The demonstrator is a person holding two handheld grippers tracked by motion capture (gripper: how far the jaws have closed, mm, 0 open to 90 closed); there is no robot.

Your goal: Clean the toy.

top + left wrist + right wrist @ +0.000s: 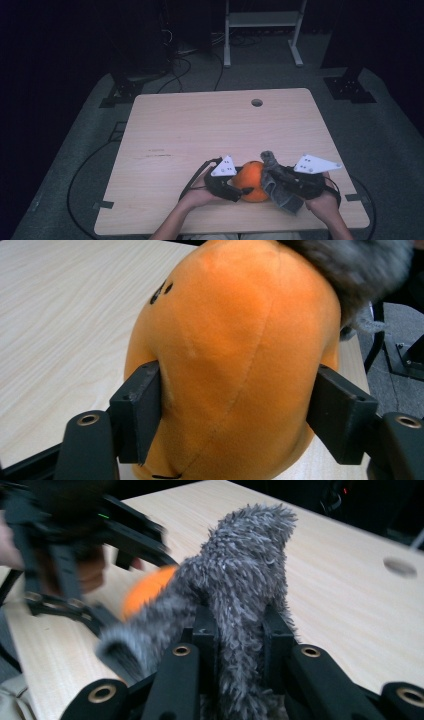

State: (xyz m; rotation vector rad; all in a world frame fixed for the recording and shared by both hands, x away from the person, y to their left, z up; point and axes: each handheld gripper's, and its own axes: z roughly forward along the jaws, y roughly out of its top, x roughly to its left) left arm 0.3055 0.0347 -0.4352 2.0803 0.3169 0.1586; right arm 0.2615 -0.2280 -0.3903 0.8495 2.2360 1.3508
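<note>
A round orange plush toy [251,179] sits near the front edge of the wooden table [200,130]. My left gripper [234,191] reaches in from the toy's left side. Its two black pads press into the sides of the orange plush toy [235,355], so the left gripper [235,412] is shut on it. My right gripper [274,179] is shut on a grey fluffy cloth [281,197], which lies against the toy's right side. The grey fluffy cloth [245,575] stands up between the jaws of the right gripper [242,630], with the orange plush toy [145,590] behind it.
A round cable hole [257,102] lies in the table's far edge. Beyond the table stand a white metal frame [262,20] and dark stands, with cables on the grey floor [80,165]. The person's hands come in over the front edge.
</note>
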